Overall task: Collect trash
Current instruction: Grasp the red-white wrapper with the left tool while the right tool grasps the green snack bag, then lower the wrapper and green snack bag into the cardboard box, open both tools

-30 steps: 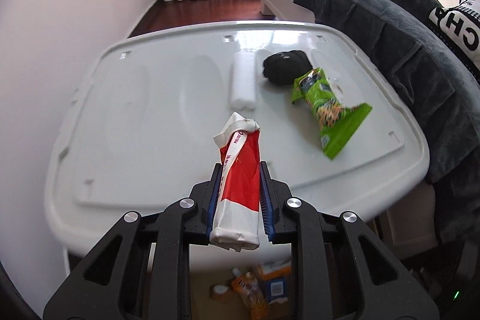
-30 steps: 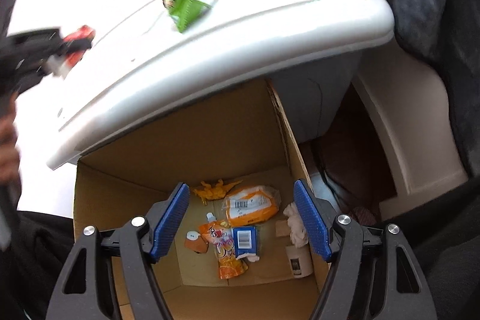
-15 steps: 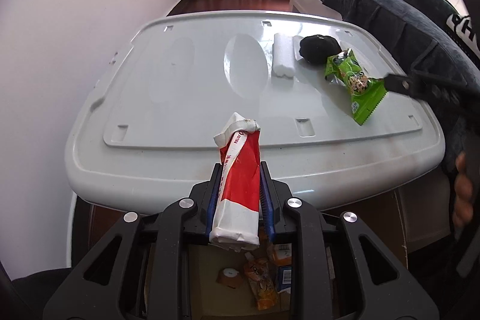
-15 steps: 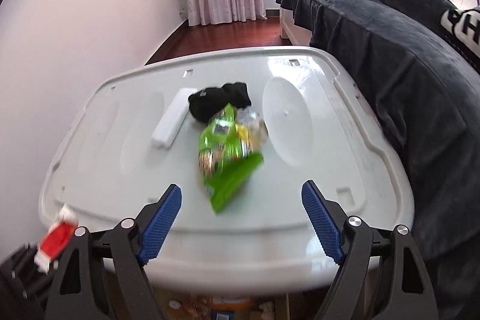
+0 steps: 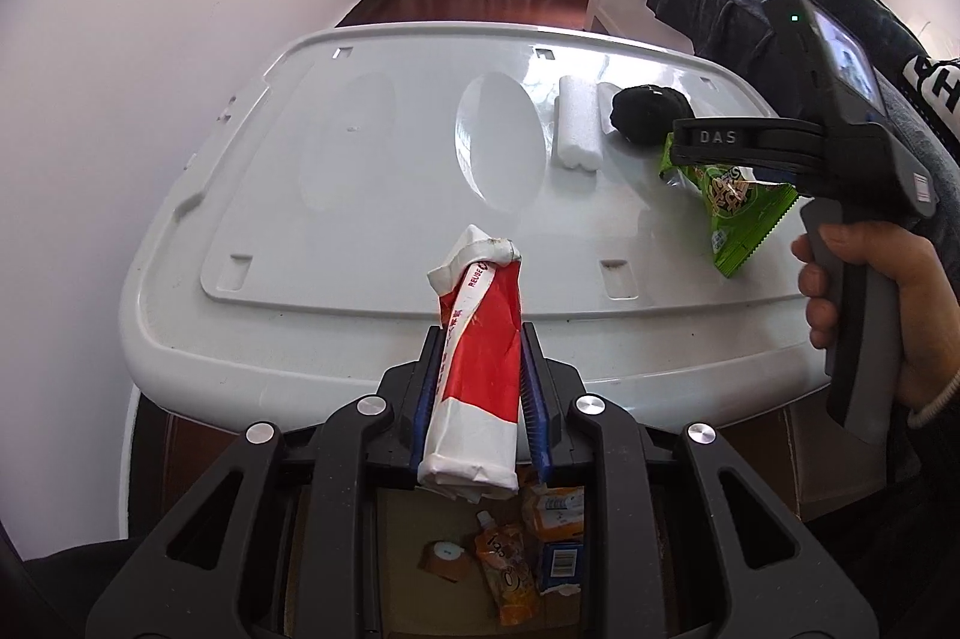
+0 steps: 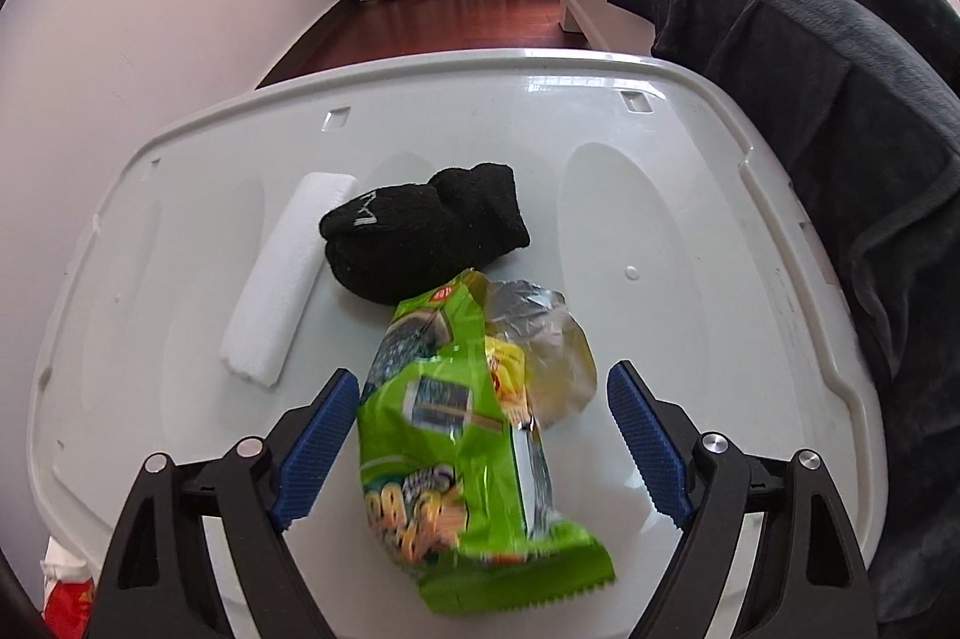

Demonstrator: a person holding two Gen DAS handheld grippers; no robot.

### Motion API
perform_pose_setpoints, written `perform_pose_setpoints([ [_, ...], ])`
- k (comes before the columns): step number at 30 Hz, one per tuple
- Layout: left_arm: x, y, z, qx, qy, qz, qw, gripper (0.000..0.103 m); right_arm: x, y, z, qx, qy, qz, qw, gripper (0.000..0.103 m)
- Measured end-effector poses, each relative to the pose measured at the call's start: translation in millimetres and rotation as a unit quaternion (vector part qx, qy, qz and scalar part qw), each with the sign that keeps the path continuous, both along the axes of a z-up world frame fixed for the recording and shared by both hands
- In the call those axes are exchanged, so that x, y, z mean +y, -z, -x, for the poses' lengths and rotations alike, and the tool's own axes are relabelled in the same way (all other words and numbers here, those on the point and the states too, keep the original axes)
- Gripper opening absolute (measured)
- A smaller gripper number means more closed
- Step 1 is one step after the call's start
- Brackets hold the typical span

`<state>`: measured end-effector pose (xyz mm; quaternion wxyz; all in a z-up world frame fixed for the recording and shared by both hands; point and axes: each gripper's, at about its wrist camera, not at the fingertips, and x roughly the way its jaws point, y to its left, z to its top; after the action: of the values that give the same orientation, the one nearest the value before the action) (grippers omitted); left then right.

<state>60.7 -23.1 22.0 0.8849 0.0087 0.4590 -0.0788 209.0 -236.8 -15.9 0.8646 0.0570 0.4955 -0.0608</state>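
My left gripper (image 5: 480,339) is shut on a red and white wrapper (image 5: 480,357), held off the near edge of the white lid (image 5: 372,195) and above a cardboard box (image 5: 480,567) holding several pieces of trash. My right gripper (image 6: 483,393) is open, its jaws on either side of a green snack bag (image 6: 456,435) lying on the lid (image 6: 690,279). In the left wrist view the right gripper (image 5: 708,141) hovers over the same bag (image 5: 738,213).
A black sock (image 6: 426,231) and a white foam strip (image 6: 282,279) lie on the lid behind the bag. A bed with a dark blanket (image 6: 810,39) runs along the right. A white wall (image 6: 150,9) is on the left.
My right gripper rose from over the box and moved in over the lid until its open jaws flank the green bag. My left gripper drew back from the lid to above the box.
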Motion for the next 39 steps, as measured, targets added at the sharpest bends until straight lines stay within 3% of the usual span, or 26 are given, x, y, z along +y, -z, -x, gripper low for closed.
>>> perform_pose_setpoints([
  [3,-1,0,-1,0.001,0.0,0.0,1.0,0.024,-1,13,-9,0.019,-0.002,0.002,1.0,0.085],
  [4,-1,0,-2,0.001,0.001,0.0,1.0,0.024,-1,20,-11,0.03,-0.005,-0.001,1.0,0.076],
  [5,-2,0,-2,0.001,0.001,-0.001,1.0,0.024,1,21,-10,0.023,-0.009,0.008,1.0,0.076],
  [7,-2,1,-2,0.001,0.002,-0.001,1.0,0.024,8,20,-8,0.018,-0.023,0.017,0.999,0.063],
  [9,-3,1,-2,0.002,0.002,-0.001,1.0,0.024,12,20,-4,0.016,-0.025,0.026,0.999,0.059],
  [17,-3,0,-2,-0.002,0.002,0.003,1.0,0.024,15,18,18,0.002,-0.021,0.032,0.999,0.057],
  [21,-2,0,-2,-0.004,-0.003,0.007,1.0,0.024,22,12,30,-0.006,-0.026,0.051,0.998,0.036],
  [23,-3,-1,-1,-0.007,-0.003,0.008,0.9999,0.024,19,11,28,-0.006,-0.029,0.054,0.998,0.031],
  [26,-6,-1,3,-0.016,0.0,0.006,0.9998,0.024,14,-3,44,-0.022,-0.022,0.029,0.999,0.023],
  [33,-6,-2,13,-0.027,0.012,0.015,0.9994,0.024,7,-48,116,-0.068,-0.031,-0.054,0.996,0.023],
  [39,-6,-3,32,-0.034,0.026,0.005,0.9991,0.024,12,-48,191,-0.07,-0.029,-0.095,0.993,0.024],
])
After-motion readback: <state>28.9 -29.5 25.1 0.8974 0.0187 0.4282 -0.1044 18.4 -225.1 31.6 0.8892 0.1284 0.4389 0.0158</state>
